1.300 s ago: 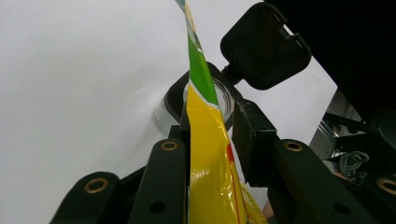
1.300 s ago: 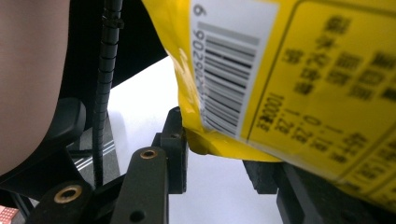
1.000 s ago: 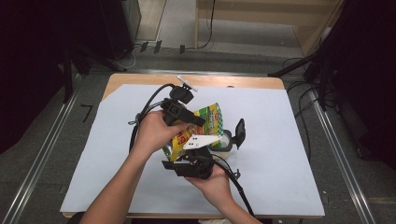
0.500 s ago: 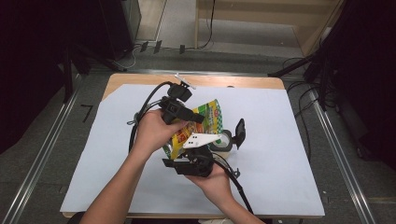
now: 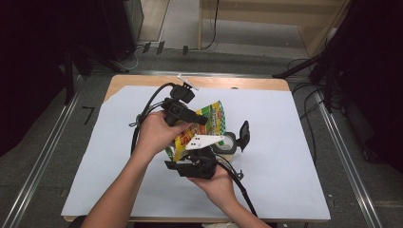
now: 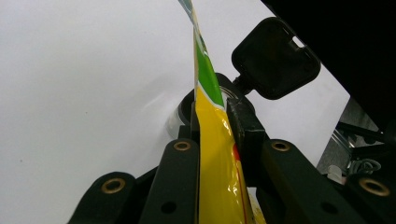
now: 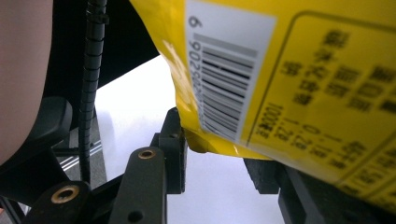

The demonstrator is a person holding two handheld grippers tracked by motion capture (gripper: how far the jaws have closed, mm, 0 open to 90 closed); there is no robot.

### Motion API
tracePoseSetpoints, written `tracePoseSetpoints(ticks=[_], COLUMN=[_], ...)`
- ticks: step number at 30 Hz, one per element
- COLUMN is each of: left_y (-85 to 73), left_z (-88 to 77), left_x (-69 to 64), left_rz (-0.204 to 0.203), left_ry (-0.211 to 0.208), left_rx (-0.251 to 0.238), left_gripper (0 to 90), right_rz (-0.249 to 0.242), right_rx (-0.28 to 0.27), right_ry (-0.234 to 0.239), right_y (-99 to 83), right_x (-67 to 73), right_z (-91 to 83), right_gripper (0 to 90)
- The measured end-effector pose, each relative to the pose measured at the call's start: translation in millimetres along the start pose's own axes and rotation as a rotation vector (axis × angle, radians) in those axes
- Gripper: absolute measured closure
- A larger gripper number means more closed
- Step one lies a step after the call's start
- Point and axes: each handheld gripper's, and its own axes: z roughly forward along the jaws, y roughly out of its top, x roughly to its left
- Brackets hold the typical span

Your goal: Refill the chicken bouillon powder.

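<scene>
The right gripper [image 5: 202, 159] sits just under the yellow snack bag [image 5: 209, 124], jaws spread around its lower corner; above it, the left gripper [image 5: 202, 120] pinches the bag's edge, the open-lidded jar [image 5: 227, 141] just beyond

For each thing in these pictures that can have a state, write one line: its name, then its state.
Packet: lifted off the table, pinched between both grippers.
Left gripper: shut on the packet's edge.
Right gripper: jaws at the packet's lower corner; grip unclear.
Jar: on the table, flip lid open.
</scene>
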Motion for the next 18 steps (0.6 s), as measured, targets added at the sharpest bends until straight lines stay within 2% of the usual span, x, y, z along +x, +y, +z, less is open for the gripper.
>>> tracePoseSetpoints(ticks=[6, 10, 16, 18], left_y=[0.8, 4.4, 13.0, 14.5], left_z=[0.5, 0.2, 2.2, 3.4], left_x=[0.3, 5.8, 6.8, 5.4], left_rz=[-0.002, -0.029, -0.014, -0.01], left_ry=[0.0, -0.043, -0.03, -0.024], left_rx=[0.011, 0.028, 0.104, 0.113], left_gripper=[81.9, 82.2, 83.0, 83.1], right_rz=[0.002, -0.01, -0.017, -0.014], right_rx=[0.001, 0.012, 0.011, 0.008], right_ry=[0.011, 0.001, -0.01, -0.009], right_y=[0.3, 2.2, 3.8, 3.5], right_x=[-0.4, 1.6, 2.0, 1.4], right_z=[1.2, -1.3, 0.4, 0.2], right_gripper=[64.4, 64.9, 65.9, 65.9])
